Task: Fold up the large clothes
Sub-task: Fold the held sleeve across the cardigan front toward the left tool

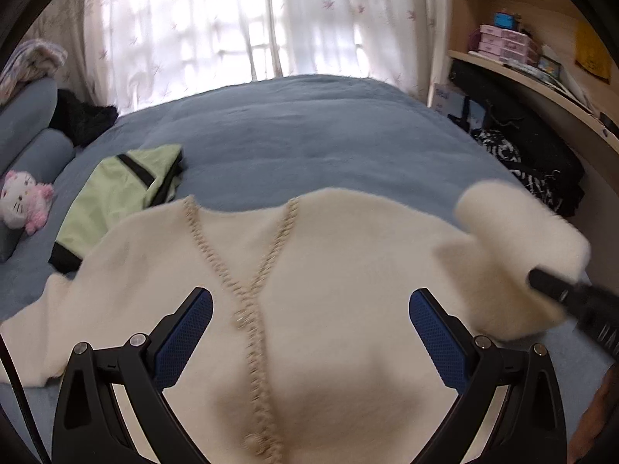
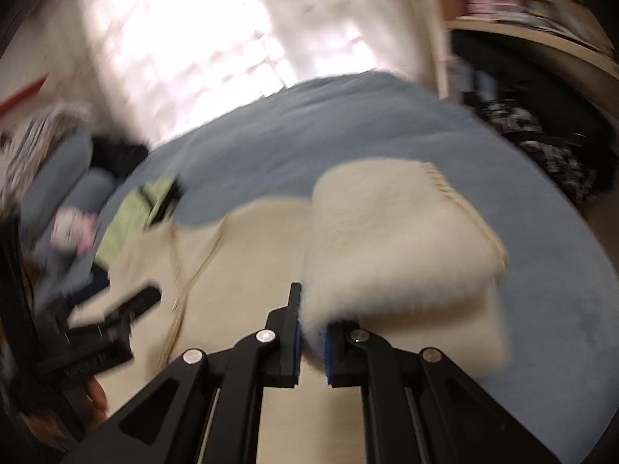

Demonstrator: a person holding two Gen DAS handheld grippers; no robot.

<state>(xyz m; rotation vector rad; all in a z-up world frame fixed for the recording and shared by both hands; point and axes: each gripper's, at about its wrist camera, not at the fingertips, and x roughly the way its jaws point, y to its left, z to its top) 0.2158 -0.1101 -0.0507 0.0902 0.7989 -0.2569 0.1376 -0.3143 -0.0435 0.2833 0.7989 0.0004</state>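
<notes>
A cream fuzzy cardigan (image 1: 340, 270) with a braided front trim lies face up on the blue bed (image 1: 309, 131). My left gripper (image 1: 309, 309) is open and empty, hovering above the cardigan's chest. My right gripper (image 2: 313, 332) is shut on the cardigan's right sleeve (image 2: 398, 239) and holds it lifted above the body of the cardigan (image 2: 232, 270). In the left wrist view the raised sleeve (image 1: 518, 232) and the right gripper's black finger (image 1: 553, 286) show at the right. The right wrist view is blurred; the left gripper (image 2: 131, 309) shows at its left.
A folded green garment (image 1: 123, 201) lies on the bed left of the cardigan. A pink plush toy (image 1: 23, 201) sits at the far left by grey cushions. Dark clothes (image 1: 534, 162) and wooden shelves (image 1: 518, 58) stand at the right. Curtains hang behind the bed.
</notes>
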